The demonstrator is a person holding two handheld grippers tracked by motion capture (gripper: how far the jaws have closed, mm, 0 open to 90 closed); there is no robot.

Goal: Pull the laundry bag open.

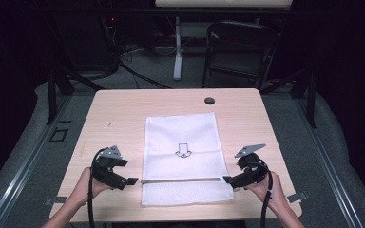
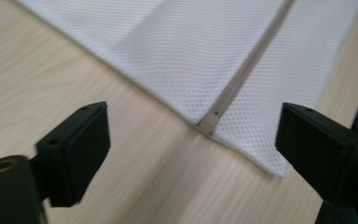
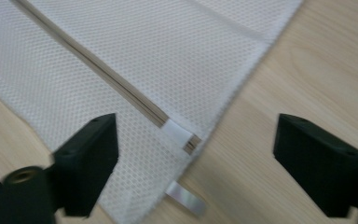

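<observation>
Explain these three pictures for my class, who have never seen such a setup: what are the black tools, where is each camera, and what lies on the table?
A person holds a two-jaw tool in each hand: the left gripper and the right gripper. One camera looks down from above; the other two ride on the grippers and look along their black jaws. On the wooden table lies a white mesh bag, flat, with a zipper across its near end. Both grippers are open beside the bag's edges and hold nothing.
</observation>
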